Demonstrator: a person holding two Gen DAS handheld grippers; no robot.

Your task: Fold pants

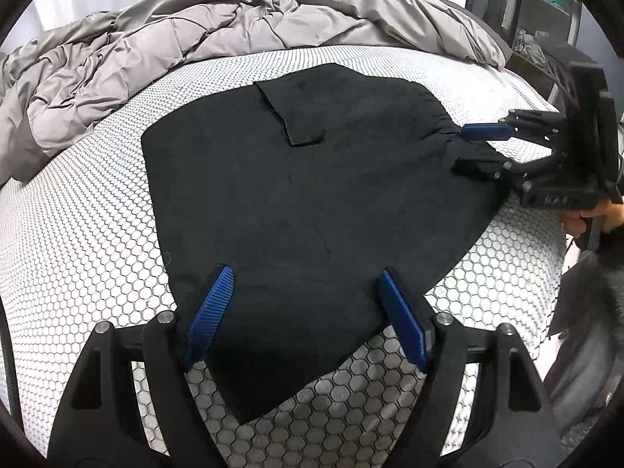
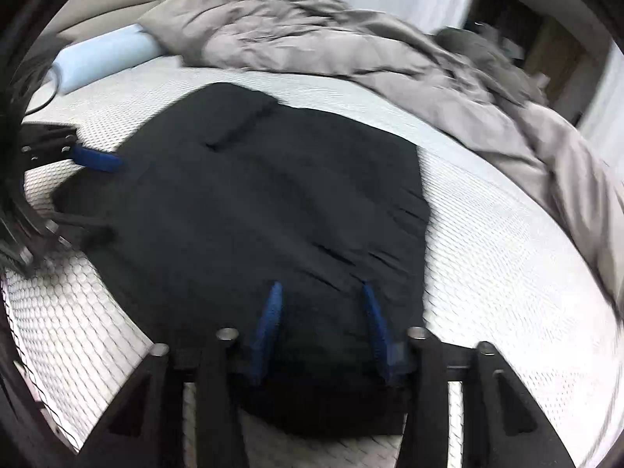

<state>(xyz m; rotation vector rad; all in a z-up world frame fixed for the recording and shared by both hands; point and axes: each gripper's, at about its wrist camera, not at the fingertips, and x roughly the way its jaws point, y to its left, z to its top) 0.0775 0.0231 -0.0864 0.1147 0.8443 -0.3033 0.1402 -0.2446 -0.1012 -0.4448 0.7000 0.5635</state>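
Black pants (image 1: 304,195) lie folded flat on the mattress.

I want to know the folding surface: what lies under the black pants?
The black pants lie on a white honeycomb-patterned mattress, which shows all around them. Whatever sits directly beneath the fabric is covered.

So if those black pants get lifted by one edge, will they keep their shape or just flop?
The black pants will probably flop: they lie limp, following the mattress. They look light, since the cloth puckers near the right gripper. On that textured cover they would likely drag rather than slide.
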